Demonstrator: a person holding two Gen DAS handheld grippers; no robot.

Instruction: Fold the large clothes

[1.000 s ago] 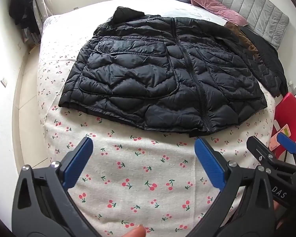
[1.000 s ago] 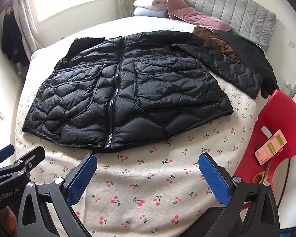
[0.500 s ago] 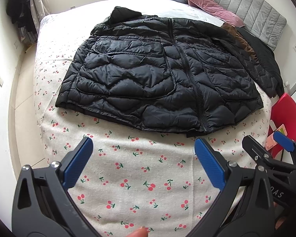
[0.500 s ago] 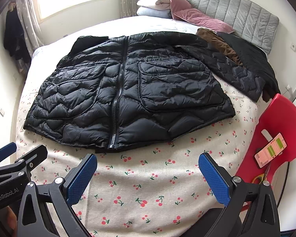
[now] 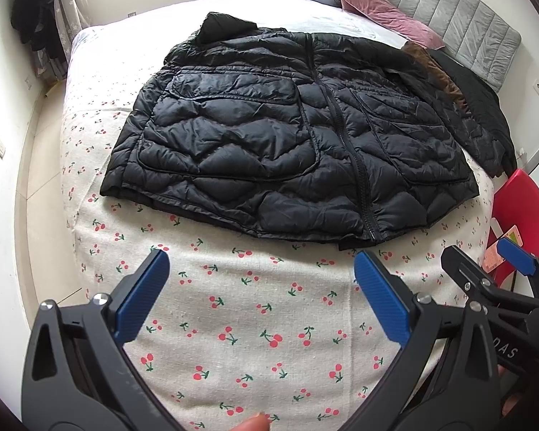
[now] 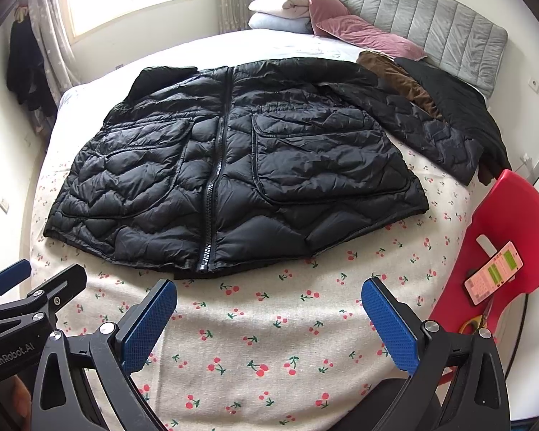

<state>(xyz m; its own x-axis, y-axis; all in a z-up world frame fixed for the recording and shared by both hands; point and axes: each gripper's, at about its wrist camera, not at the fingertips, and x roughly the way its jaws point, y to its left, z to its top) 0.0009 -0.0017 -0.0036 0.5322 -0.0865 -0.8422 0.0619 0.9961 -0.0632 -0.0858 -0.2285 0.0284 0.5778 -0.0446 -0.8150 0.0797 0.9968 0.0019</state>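
Black quilted puffer jacket lay flat, front up & zipped, spread across the middle of the bed, which was covered w/ a cream sheet printed w/ small red cherries. Hem faced the cameras, collar pointed toward the grey padded headboard; one sleeve ran out to the right toward the bed's edge. Left tool hung above bare sheet just short of the hem, its blue-padded fingers spread wide w/ nothing between them, not touching the jacket. Right tool sat beside it in like manner: jaws wide apart, empty, over the cherry sheet near the zip's lower end. In the left wrist view the right tool showed at the right edge; in the right wrist view the left tool showed at the left edge, so the two were near each other, side by side. Beyond the jacket, by the headboard, were a pink velvet pillow, folded pale bedding, a brown garment & another dark garment, touching the jacket's sleeve area. Red plastic chair stood just beside the bed at right, w/ a phone on its seat. Dark clothes hung by the curtained window at far left.
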